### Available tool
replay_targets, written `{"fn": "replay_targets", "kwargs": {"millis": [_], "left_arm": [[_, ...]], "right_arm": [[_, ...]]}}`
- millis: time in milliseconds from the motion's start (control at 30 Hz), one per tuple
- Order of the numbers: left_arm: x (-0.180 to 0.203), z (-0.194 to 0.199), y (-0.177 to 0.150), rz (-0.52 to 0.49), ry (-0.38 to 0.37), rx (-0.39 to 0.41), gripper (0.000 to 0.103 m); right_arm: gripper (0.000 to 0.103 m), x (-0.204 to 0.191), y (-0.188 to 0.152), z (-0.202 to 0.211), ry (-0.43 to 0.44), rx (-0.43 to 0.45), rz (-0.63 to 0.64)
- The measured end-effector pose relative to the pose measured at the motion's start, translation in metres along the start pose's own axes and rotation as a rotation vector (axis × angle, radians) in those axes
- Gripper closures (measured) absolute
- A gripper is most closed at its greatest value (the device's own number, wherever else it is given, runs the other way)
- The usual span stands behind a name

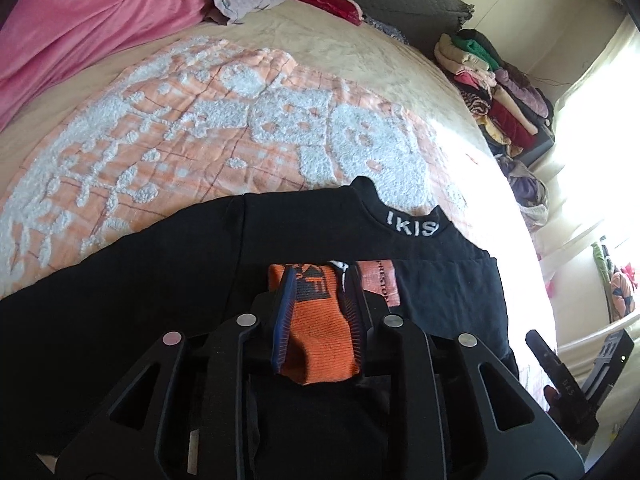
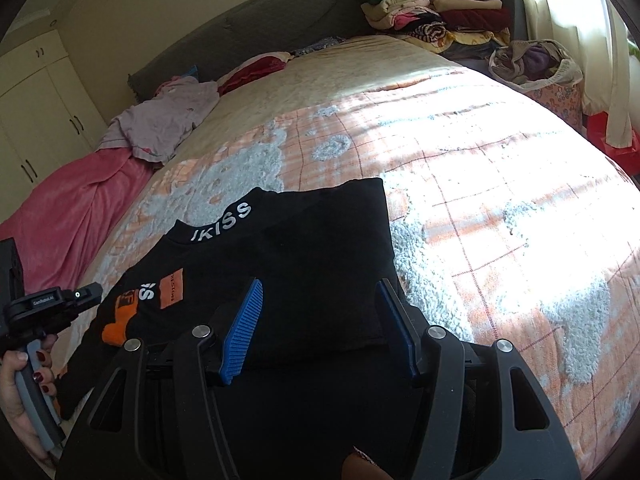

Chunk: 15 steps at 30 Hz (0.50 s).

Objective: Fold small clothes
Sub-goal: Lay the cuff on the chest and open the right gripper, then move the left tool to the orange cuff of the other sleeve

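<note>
A black top (image 1: pixel 180 260) (image 2: pixel 320 240) lies on the orange and white bedspread (image 1: pixel 200 120), partly folded. Its collar with white letters (image 1: pixel 412 230) (image 2: pixel 222 222) points up the bed. My left gripper (image 1: pixel 318 292) sits low over the top's chest. An orange cuff (image 1: pixel 320 332) lies flat between its blue pads (image 1: pixel 284 320), not squeezed, so the jaws are open. My right gripper (image 2: pixel 320 320) hangs over the folded right side of the top, its pads (image 2: pixel 244 328) wide apart with nothing pinched. An orange patch (image 1: pixel 378 284) (image 2: pixel 172 288) shows on the chest.
A pink blanket (image 1: pixel 80 20) and a lilac garment (image 2: pixel 168 120) lie at the head of the bed. Stacked folded clothes (image 1: pixel 500 80) (image 2: pixel 440 8) and a basket of clothes (image 2: pixel 536 64) stand beside it. A hand (image 2: pixel 20 380) holds the left tool.
</note>
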<state>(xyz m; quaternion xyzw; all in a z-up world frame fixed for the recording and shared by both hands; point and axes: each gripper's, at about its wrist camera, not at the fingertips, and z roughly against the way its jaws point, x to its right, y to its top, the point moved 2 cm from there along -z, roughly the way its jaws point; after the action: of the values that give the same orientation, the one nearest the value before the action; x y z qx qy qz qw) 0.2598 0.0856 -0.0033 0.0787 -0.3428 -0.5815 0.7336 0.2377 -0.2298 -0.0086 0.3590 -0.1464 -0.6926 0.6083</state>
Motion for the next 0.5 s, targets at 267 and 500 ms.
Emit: {"fn": "replay_targets", "kwargs": {"millis": [267, 500], "left_arm": [[0.05, -0.031, -0.023, -0.22, 0.021, -0.109, 0.064], [0.054, -0.076, -0.053, -0.36, 0.18, -0.214, 0.049]], "right_arm": [[0.043, -0.023, -0.003, -0.019, 0.016, -0.058, 0.114], [0.04, -0.006, -0.018, -0.046, -0.052, -0.172, 0.098]]}}
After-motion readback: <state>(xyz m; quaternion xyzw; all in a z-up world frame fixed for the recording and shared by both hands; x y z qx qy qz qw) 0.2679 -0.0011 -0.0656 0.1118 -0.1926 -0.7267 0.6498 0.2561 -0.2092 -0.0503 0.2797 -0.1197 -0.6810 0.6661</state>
